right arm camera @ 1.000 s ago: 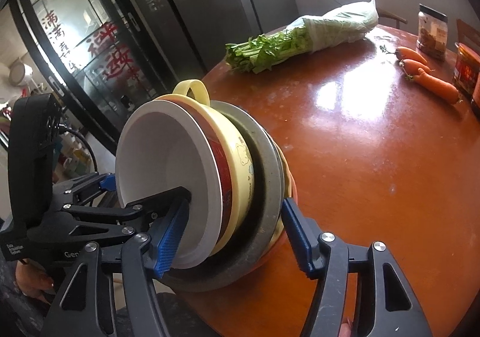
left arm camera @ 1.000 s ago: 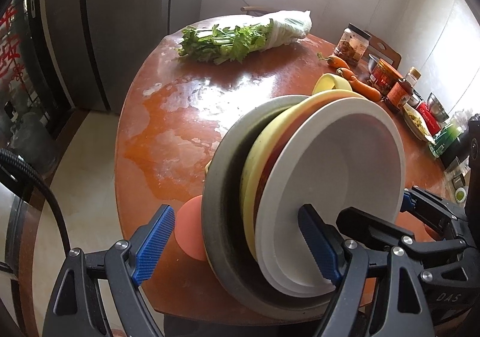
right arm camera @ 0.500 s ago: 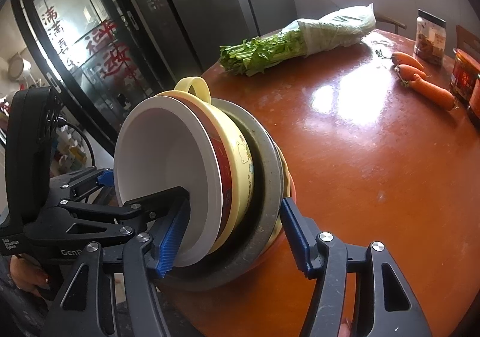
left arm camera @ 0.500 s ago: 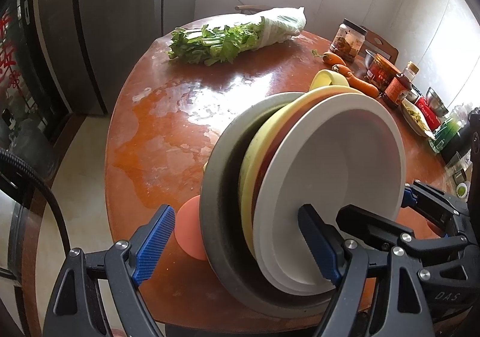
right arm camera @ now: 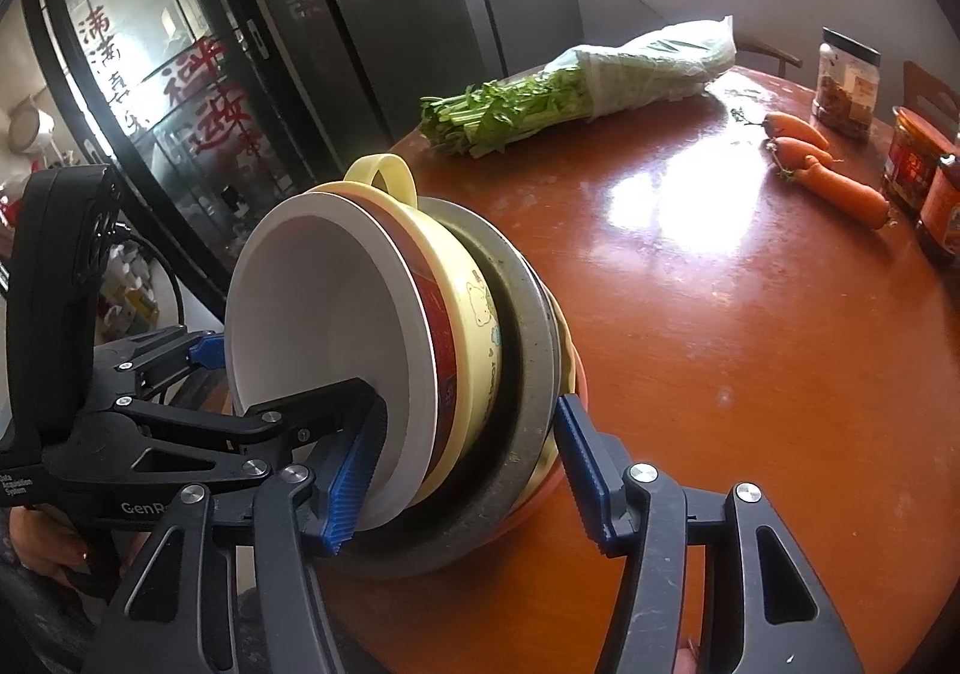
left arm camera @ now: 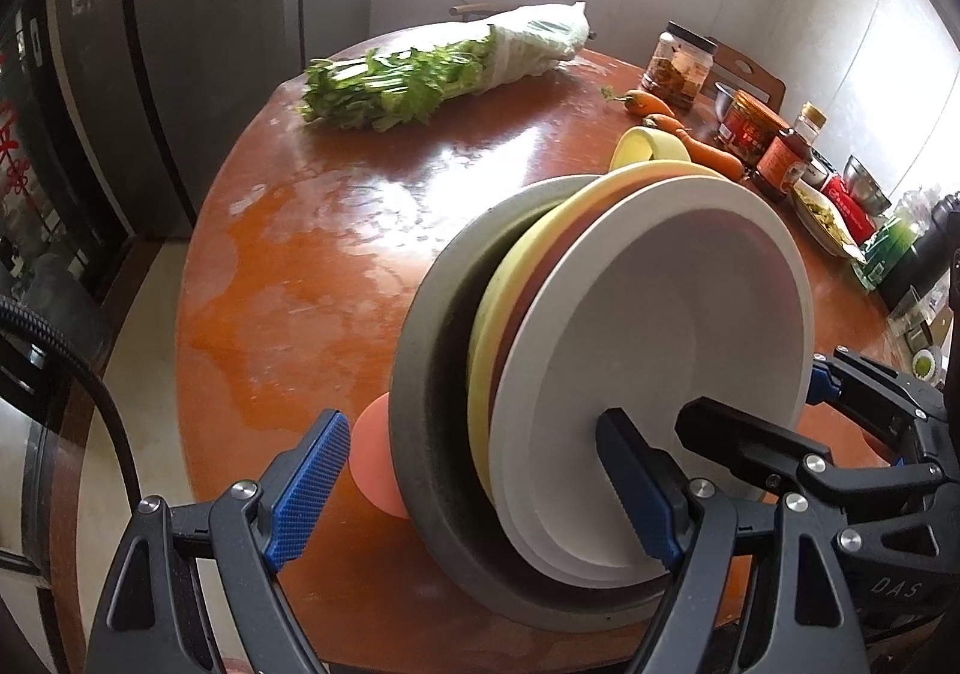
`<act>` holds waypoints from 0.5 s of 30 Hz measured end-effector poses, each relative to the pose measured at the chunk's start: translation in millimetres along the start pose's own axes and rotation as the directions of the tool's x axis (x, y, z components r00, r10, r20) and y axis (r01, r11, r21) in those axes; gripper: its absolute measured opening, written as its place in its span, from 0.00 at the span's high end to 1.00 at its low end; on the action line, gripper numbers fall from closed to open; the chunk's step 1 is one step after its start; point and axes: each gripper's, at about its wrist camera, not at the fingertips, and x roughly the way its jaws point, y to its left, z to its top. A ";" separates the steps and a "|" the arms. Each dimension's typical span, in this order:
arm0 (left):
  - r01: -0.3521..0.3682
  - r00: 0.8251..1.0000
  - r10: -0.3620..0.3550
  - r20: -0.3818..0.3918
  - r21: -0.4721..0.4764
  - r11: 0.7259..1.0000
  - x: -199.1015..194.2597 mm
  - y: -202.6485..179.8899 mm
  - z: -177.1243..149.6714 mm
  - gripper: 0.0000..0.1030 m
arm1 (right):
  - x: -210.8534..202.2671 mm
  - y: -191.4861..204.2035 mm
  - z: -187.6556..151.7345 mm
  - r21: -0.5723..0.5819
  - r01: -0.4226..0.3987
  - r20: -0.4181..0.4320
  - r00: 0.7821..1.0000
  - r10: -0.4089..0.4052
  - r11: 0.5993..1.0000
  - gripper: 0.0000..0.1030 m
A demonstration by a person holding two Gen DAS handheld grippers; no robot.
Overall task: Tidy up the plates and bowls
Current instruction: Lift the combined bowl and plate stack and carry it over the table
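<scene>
A nested stack stands tilted on its edge at the near rim of the round brown table (left arm camera: 336, 266). It is a white bowl (left arm camera: 660, 374), a red bowl, a yellow handled bowl (left arm camera: 498, 326), a grey plate (left arm camera: 432, 374) and an orange bowl (left arm camera: 372, 458). My left gripper (left arm camera: 471, 488) straddles it, one pad inside the white bowl, the other against the orange bowl's base. My right gripper (right arm camera: 468, 473) grips the same stack (right arm camera: 480, 326) from the other side; its jaws are closing, one pad in the white bowl (right arm camera: 324, 314), one on the grey plate's back.
Bagged celery (left arm camera: 432, 74) lies at the table's far side. Carrots (right arm camera: 828, 176), jars (right arm camera: 846, 80) and sauce bottles (left arm camera: 786, 158) line the right edge. A dark fridge and a glass cabinet (right arm camera: 180, 92) stand to the left. A hand (right arm camera: 42, 554) holds the left gripper.
The stack stays tilted between both grippers. The left view has slid a little across the table. The right gripper's jaws have drawn slightly closer together on the stack.
</scene>
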 end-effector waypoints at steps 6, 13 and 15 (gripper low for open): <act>0.019 1.000 -0.019 -0.005 0.032 0.999 8.4 -26.8 4.5 0.19 | -12.2 -22.2 -6.1 0.026 0.024 0.008 1.000 -0.024 0.999 0.43; 0.046 0.999 -0.045 -0.010 0.077 0.996 20.9 -66.2 11.5 0.19 | -32.3 -53.1 -17.3 0.065 0.066 0.023 0.997 -0.067 0.996 0.43; 0.055 0.998 -0.054 -0.013 0.091 0.994 24.6 -77.1 13.5 0.19 | -38.8 -64.2 -20.7 0.080 0.079 0.028 0.996 -0.081 0.994 0.43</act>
